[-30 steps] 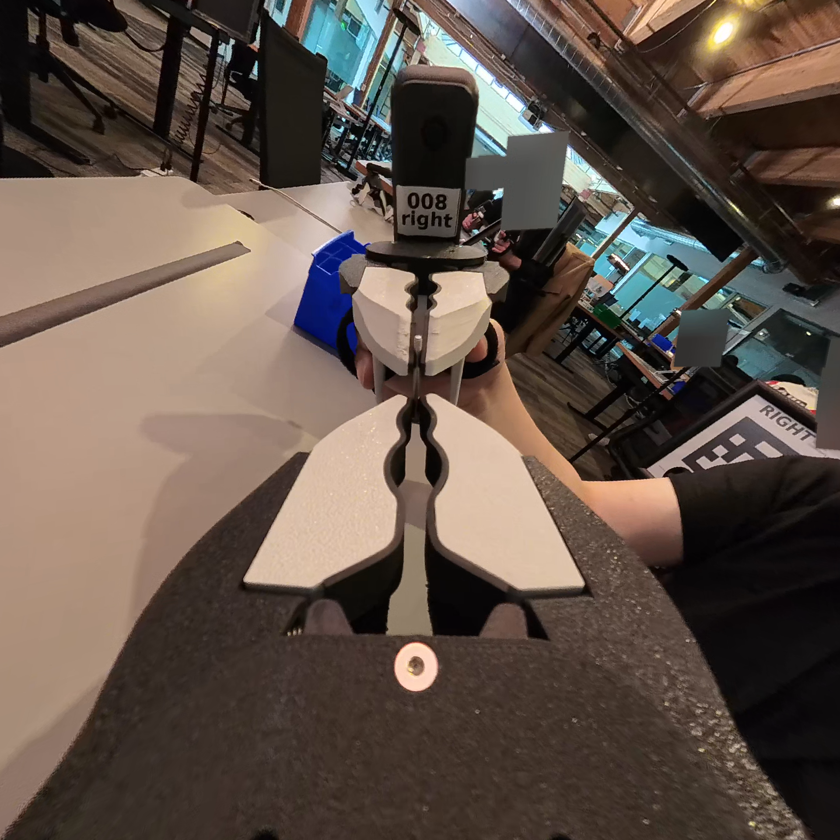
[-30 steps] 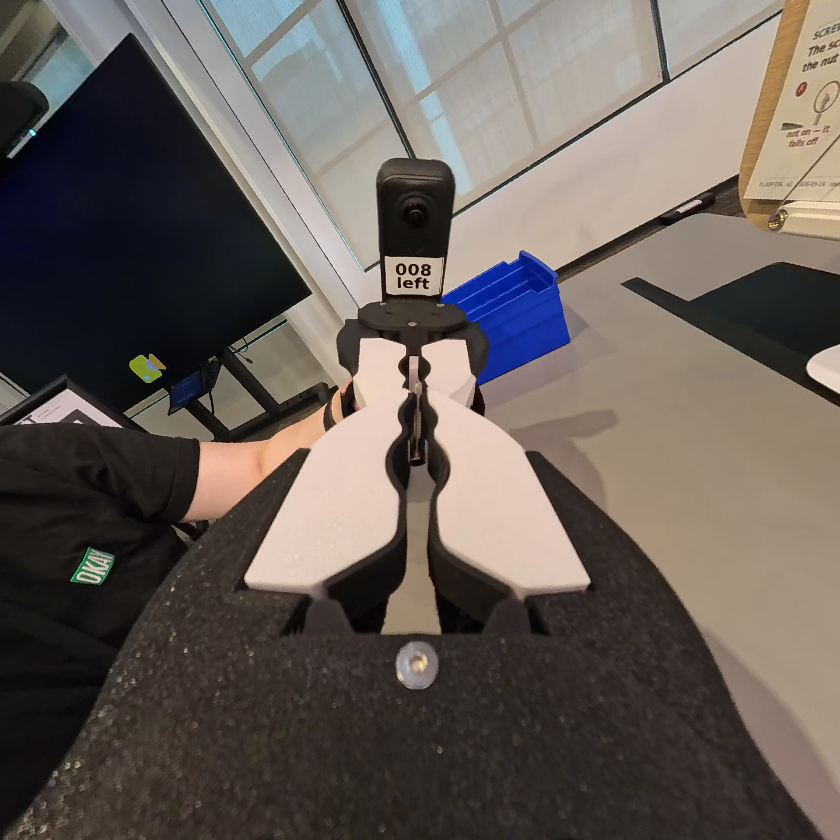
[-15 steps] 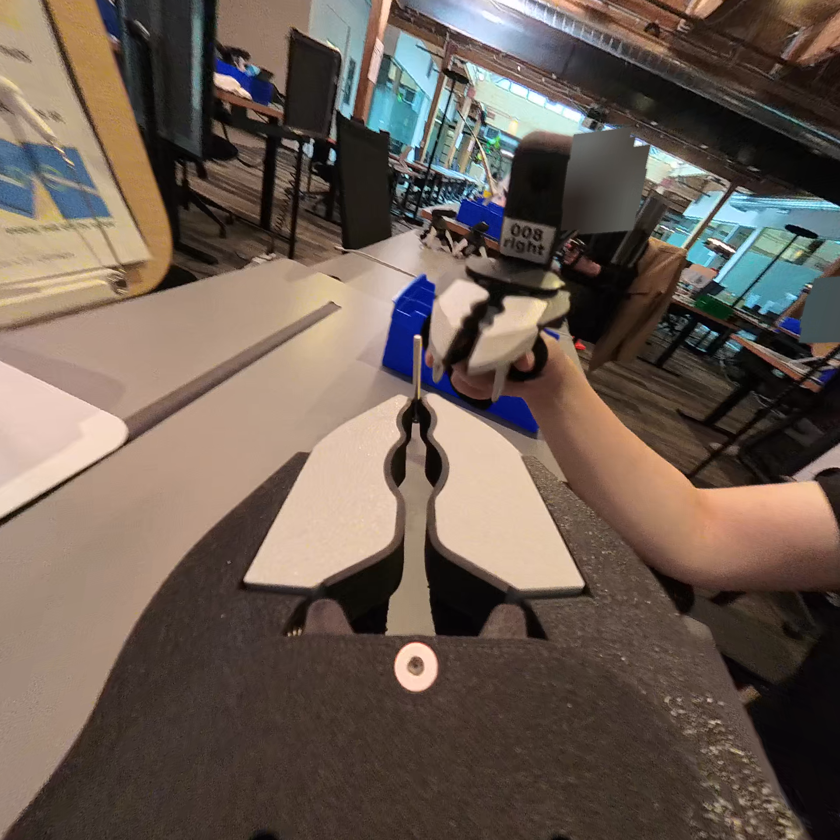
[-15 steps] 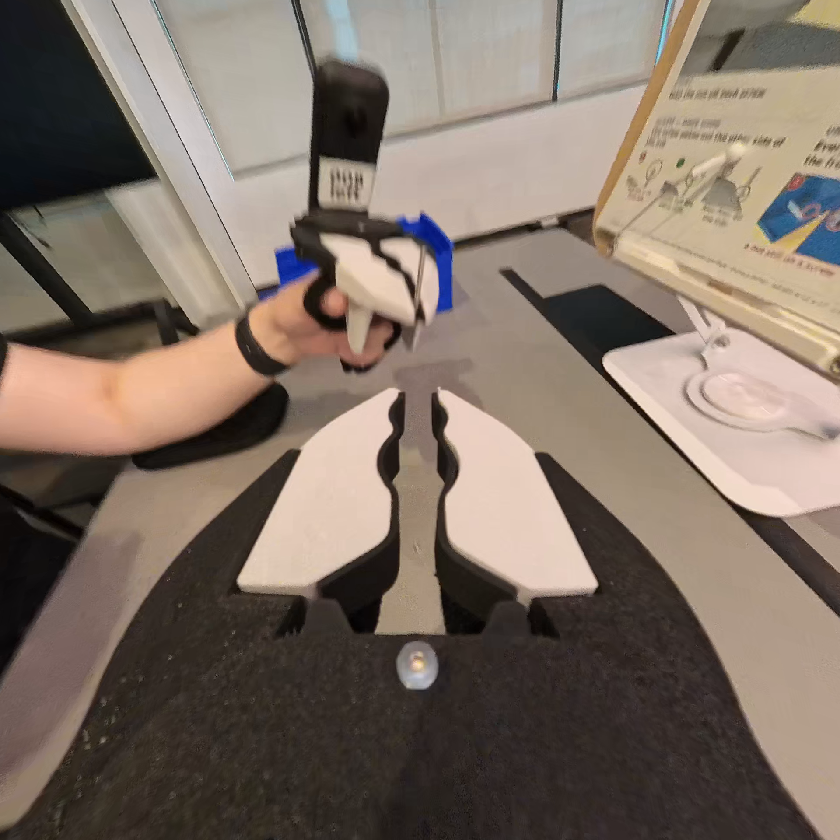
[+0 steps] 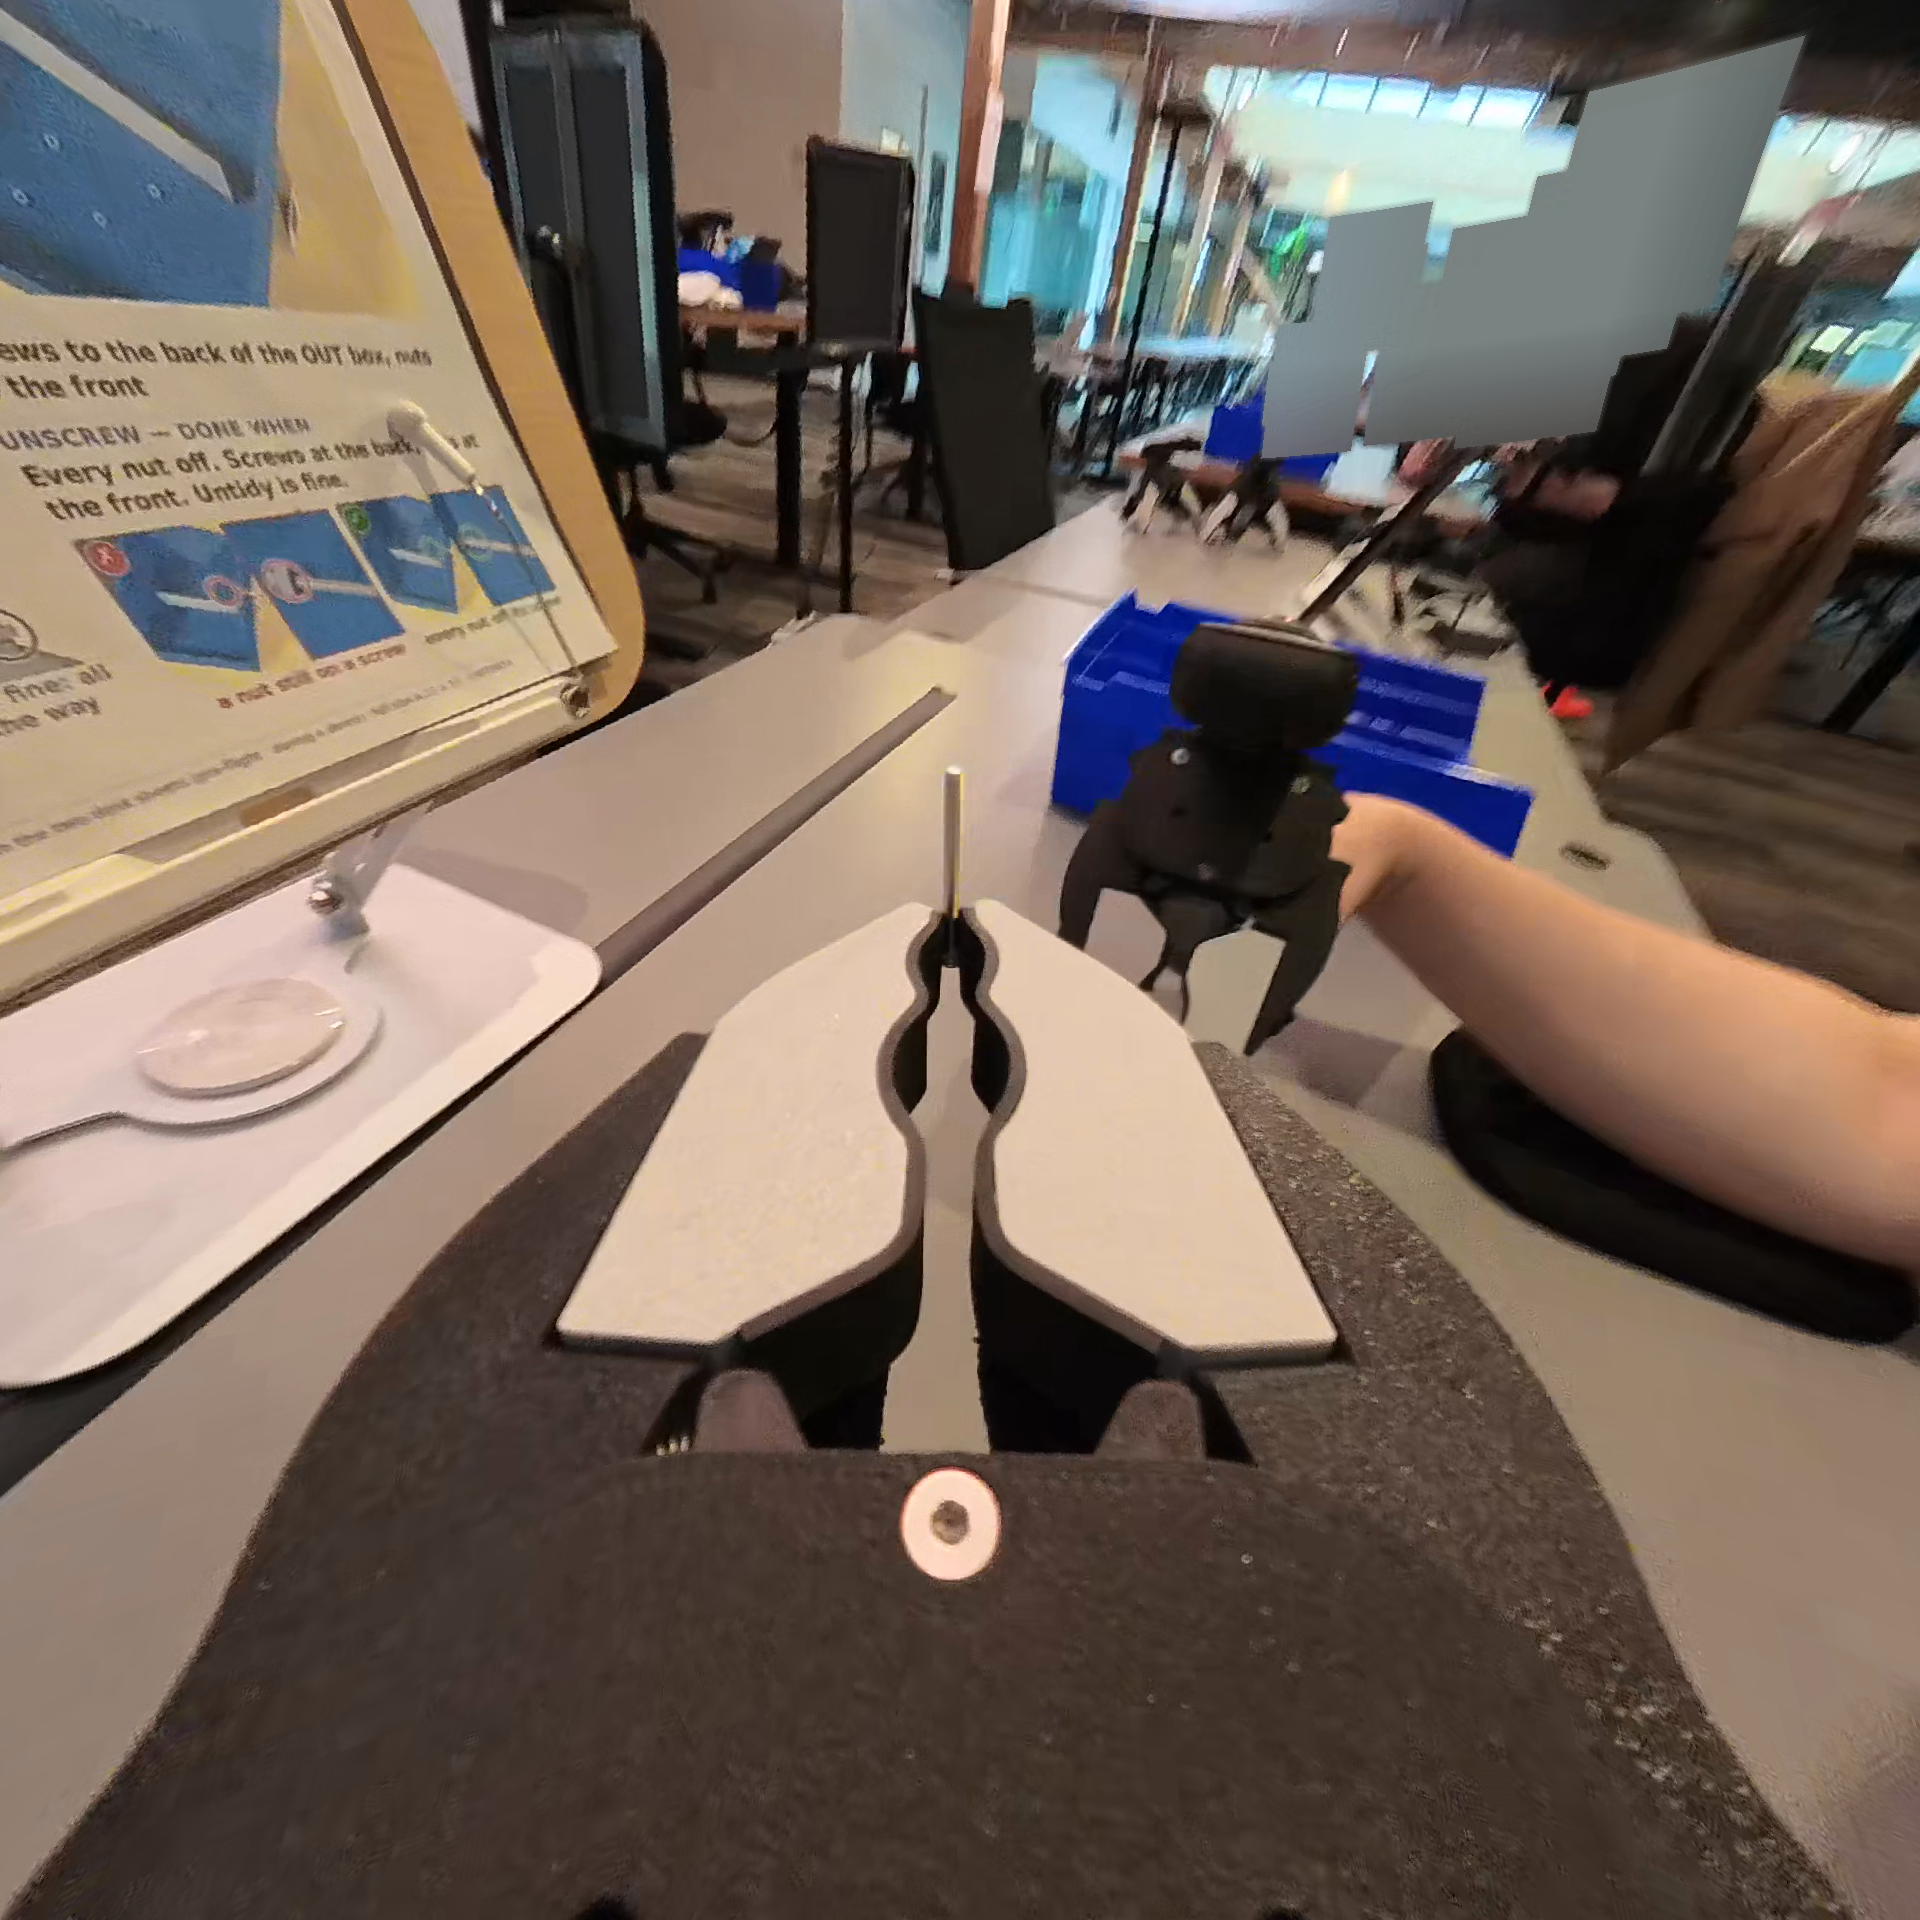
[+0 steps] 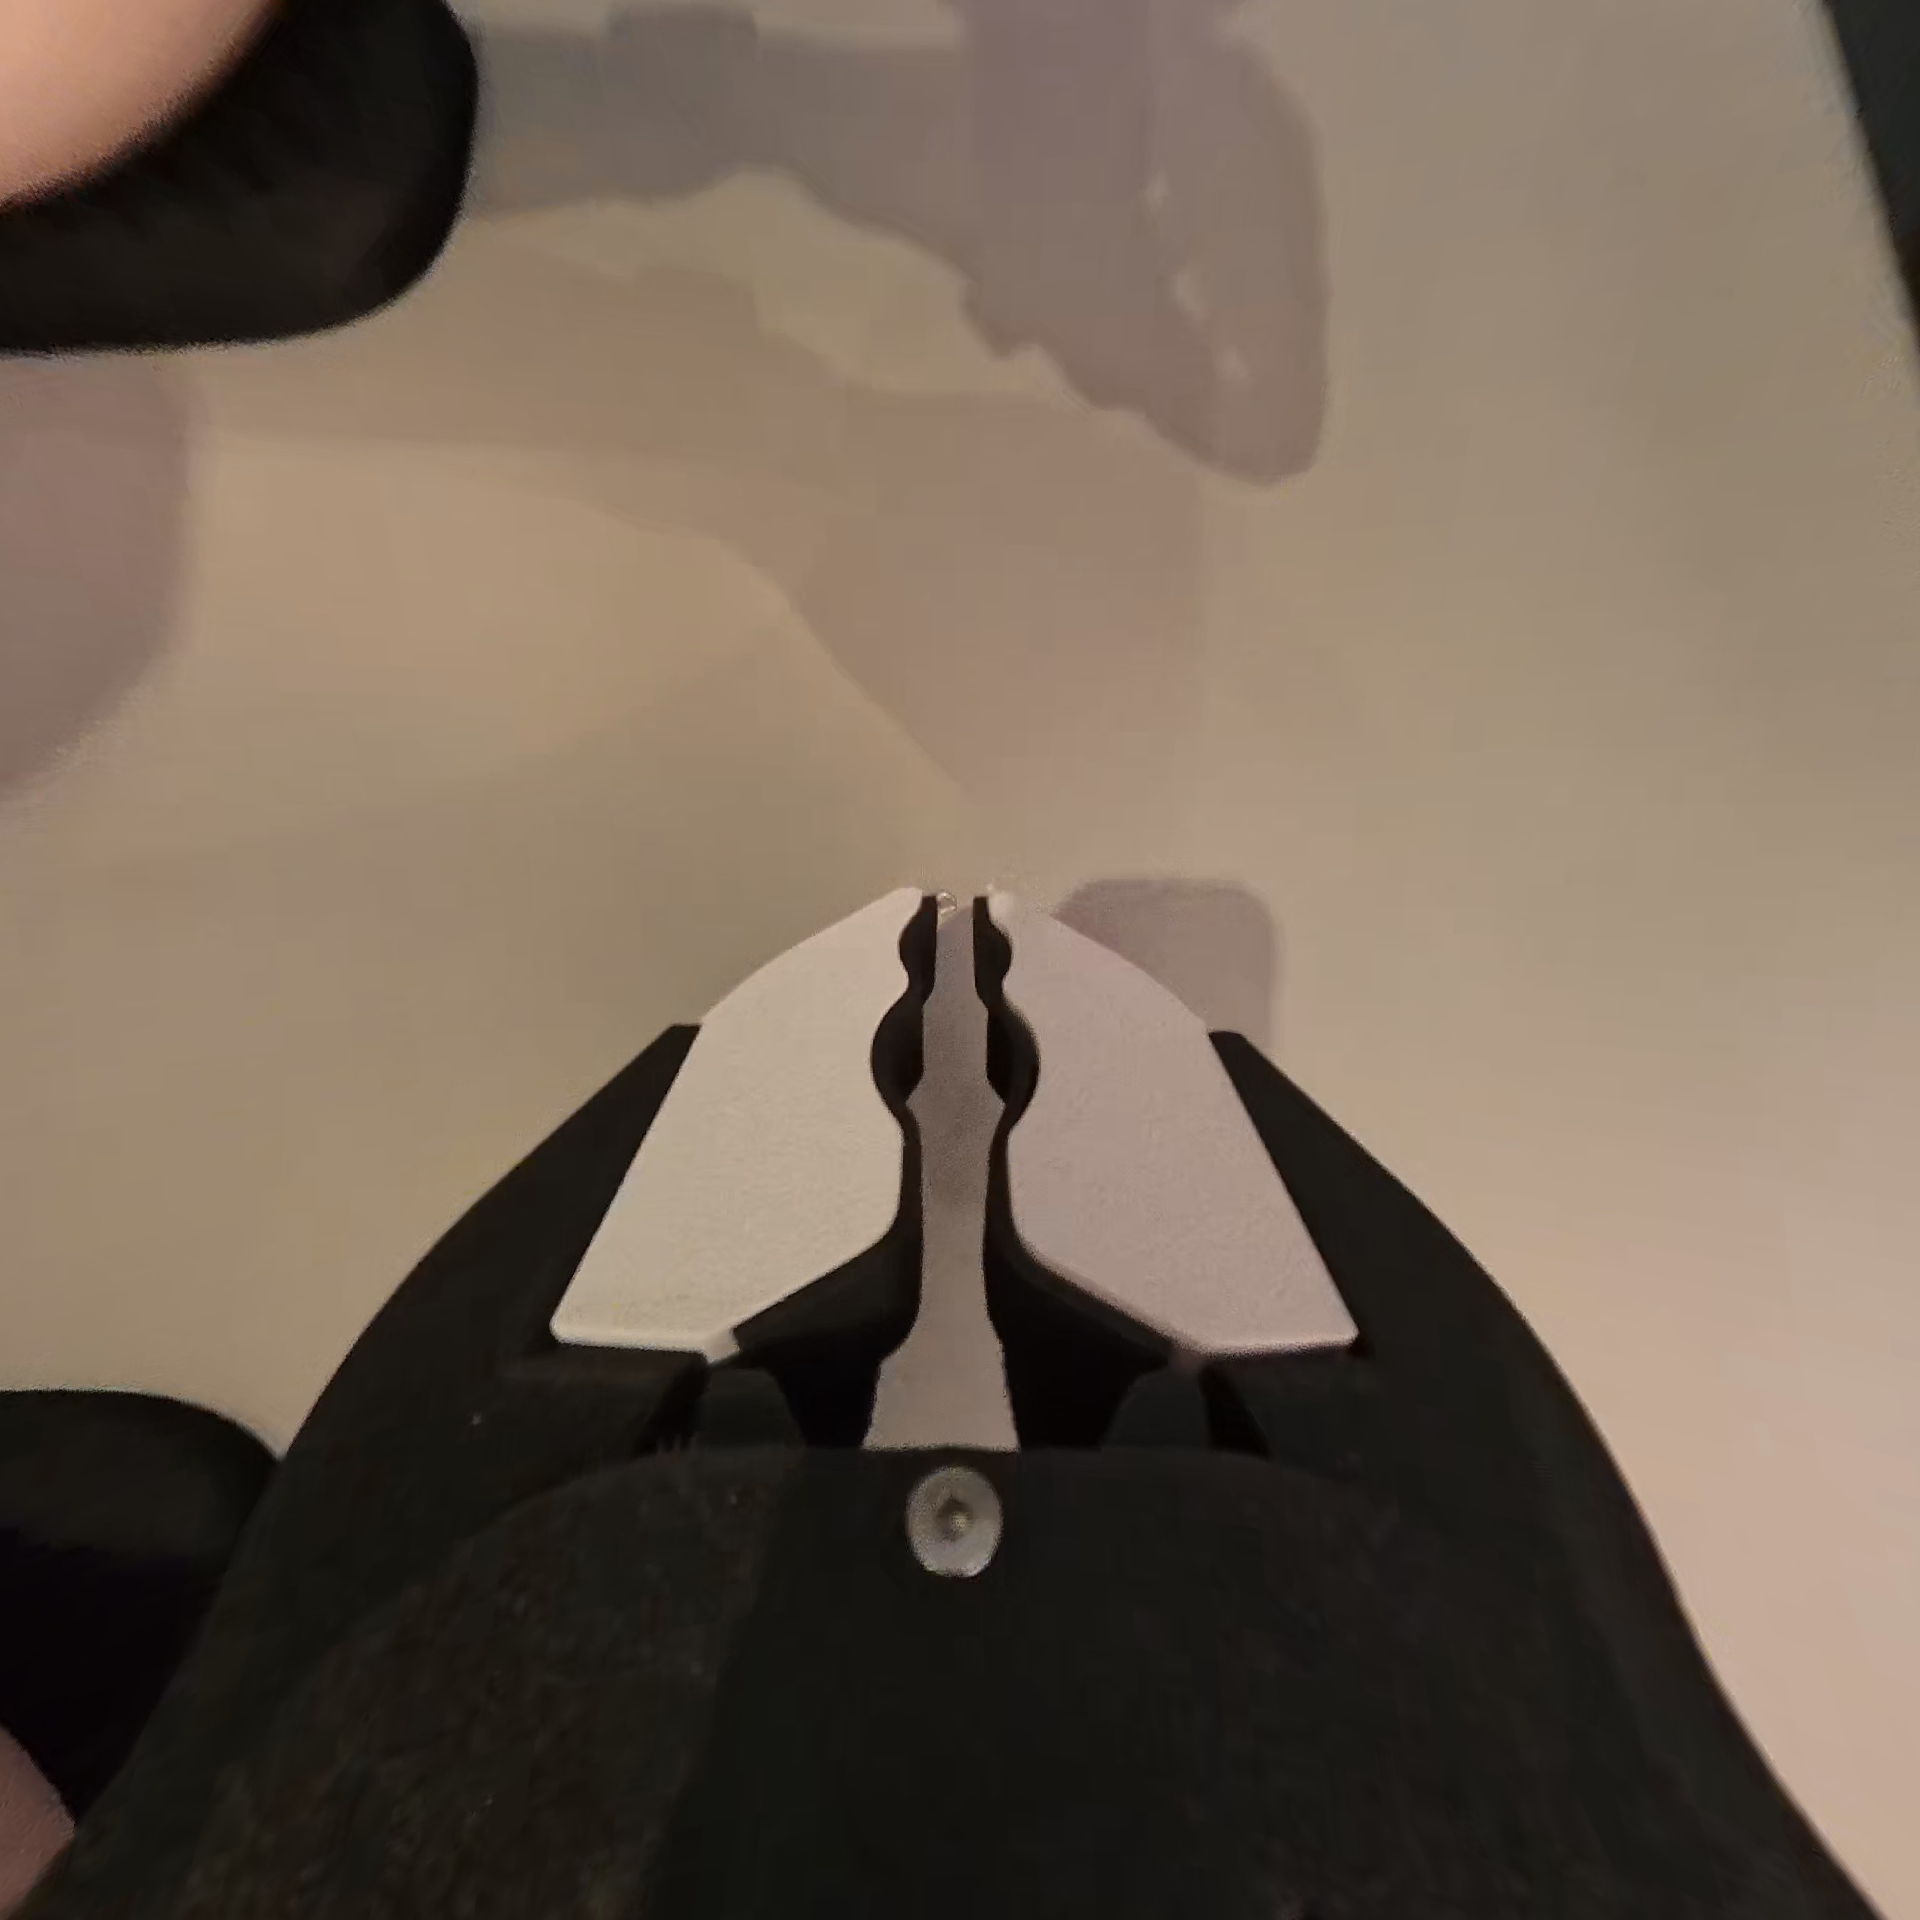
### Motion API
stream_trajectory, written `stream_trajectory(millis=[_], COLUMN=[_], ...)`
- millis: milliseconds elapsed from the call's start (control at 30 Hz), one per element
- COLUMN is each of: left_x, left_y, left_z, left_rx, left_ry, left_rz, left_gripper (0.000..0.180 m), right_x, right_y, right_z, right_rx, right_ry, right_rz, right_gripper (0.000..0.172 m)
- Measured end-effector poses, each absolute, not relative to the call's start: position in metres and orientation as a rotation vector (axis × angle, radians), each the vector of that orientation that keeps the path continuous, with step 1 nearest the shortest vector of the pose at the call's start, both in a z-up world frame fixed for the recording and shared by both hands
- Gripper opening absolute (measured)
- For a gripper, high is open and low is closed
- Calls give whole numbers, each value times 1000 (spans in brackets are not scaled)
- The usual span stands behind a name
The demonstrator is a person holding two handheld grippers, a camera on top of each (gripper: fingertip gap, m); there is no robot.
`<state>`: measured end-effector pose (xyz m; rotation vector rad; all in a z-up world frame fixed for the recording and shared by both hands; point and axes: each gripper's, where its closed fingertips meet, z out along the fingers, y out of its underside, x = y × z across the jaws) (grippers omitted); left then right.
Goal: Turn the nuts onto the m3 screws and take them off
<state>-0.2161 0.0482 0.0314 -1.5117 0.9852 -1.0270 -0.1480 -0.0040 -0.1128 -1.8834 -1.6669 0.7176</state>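
Two grippers: left gripper [image 5: 953, 920] pinches a thin metal rod [image 5: 953, 831] upright at frame centre, blue bin [image 5: 1101, 727] behind it to the right; right gripper [image 6: 956, 904] points down at the grey table [image 6: 1455, 675], jaws slightly apart, with an unidentifiable tiny glint at one tip.

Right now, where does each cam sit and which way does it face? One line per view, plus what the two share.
Left wrist view: rides the left gripper, looking level along its fingers across the grey table toward a blue bin and an instruction board; its tips pinch a thin metal pin; a bare forearm shows.
Right wrist view: rides the right gripper, pointing steeply down at the table from close; its tips stand slightly apart.
Shared: the table, and the right gripper itself, seen from outside in the left view.
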Motion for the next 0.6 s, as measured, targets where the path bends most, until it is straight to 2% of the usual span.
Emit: stream_trajectory(millis=[233,600], left_x=[-222,-229], left_y=[48,48], left_z=[25,34], left_rx=[-1553,-1539], left_ry=[1051,1027], left_rz=[-932,-951], left_gripper=[2,2], right_x=[-158,-158], right_y=[-7,-6], right_z=[-149,-149], right_rx=[-1956,-1932], right_ry=[-1817,-1840], right_rz=[588,550], right_gripper=[8,10])
